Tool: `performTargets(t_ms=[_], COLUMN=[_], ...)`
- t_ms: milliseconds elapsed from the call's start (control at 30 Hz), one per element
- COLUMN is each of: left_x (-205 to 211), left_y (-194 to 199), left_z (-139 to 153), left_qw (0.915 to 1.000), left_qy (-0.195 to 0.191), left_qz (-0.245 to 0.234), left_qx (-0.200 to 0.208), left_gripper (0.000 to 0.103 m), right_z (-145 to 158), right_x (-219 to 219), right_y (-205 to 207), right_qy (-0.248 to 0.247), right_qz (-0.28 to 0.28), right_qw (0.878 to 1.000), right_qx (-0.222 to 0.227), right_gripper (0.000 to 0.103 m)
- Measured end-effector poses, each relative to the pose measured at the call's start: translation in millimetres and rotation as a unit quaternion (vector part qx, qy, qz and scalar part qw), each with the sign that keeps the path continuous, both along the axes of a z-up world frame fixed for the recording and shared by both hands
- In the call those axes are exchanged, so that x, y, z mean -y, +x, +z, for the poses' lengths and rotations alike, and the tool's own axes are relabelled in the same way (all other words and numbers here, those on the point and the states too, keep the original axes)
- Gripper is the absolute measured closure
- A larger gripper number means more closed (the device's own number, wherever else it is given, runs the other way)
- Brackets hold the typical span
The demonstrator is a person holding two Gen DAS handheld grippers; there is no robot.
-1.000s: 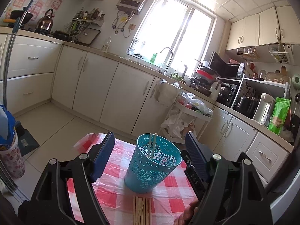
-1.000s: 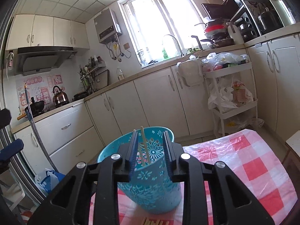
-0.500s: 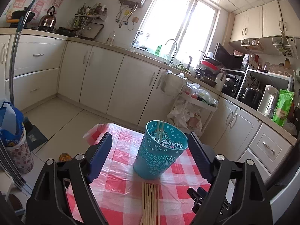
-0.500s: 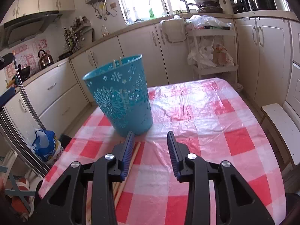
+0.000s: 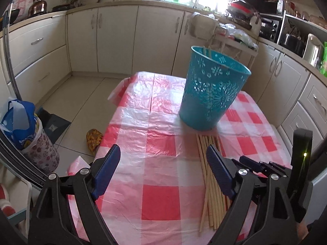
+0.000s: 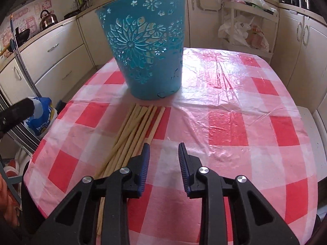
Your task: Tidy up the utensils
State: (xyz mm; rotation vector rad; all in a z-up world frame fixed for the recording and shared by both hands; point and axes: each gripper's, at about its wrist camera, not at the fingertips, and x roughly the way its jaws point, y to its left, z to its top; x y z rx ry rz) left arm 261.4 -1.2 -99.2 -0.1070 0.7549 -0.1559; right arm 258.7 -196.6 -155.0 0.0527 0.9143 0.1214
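Both grippers lower than before — right gripper (image 6: 163, 145) above chopsticks (image 6: 134, 126).

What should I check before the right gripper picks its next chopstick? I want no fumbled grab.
1. Right gripper open and holding nothing: ok.
2. Chopsticks on the cloth within view, fanned beside the right gripper's left finger: ok.
3. Gripper centred over one chopstick: not ok, the pile lies left of the gap between the fingers.
4. Single chopstick separable: cannot tell, they overlap near the gripper.
5. Basket upright just beyond the pile, two chopsticks already inside: ok.
6. Left gripper open and off the basket, its right finger above the pile: ok.
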Motion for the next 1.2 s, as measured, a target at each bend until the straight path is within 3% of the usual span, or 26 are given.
performTargets(t_ms=[300, 467, 600, 733, 867, 1033, 1133, 1167, 1200], left_x=[36.3, 43.0, 44.8, 53.1, 67.9, 85.7, 88.8, 88.1, 85.6], left_y=[25.3, 34.5, 36.9, 40.0, 47.2, 59.0, 63.6, 64.9, 66.8], left_z=[-25.6, -29.8, -33.4, -39.8, -48.4, -59.8, -64.1, -64.1, -64.1], left_qw=[0.9973, 0.9965, 0.9956, 0.993, 0.9893, 0.9841, 0.983, 0.9829, 0.9832], left_qy=[0.029, 0.034, 0.039, 0.047, 0.054, 0.068, 0.065, 0.059, 0.046], left_qz=[-0.06, -0.067, -0.073, -0.095, -0.121, -0.145, -0.151, -0.153, -0.151], left_qx=[-0.03, -0.036, -0.043, -0.051, -0.061, -0.076, -0.082, -0.085, -0.091], left_gripper=[0.021, 0.021, 0.021, 0.021, 0.023, 0.045, 0.067, 0.081, 0.088], right_z=[-5.0, -5.3, -6.4, -7.4, -6.5, -6.5, -7.1, -7.2, -6.7], right_x=[-14.4, -10.8, -17.8, -9.9, 4.8, 11.2, 13.7, 15.9, 17.9], right_y=[17.5, 16.2, 17.0, 15.1, 14.3, 17.1, 17.1, 16.6, 17.1], right_qy=[-0.026, 0.004, -0.011, -0.026, -0.02, -0.006, 0.002, 0.005, 0.007], right_qz=[0.032, 0.043, 0.052, 0.054, 0.045, 0.044, 0.047, 0.05, 0.052], right_qw=[0.999, 0.999, 0.999, 0.998, 0.998, 0.998, 0.998, 0.998, 0.998], right_qx=[-0.011, -0.013, -0.011, -0.025, -0.035, -0.036, -0.037, -0.039, -0.042], right_gripper=[0.077, 0.077, 0.077, 0.09, 0.09, 0.09, 0.091, 0.092, 0.092])
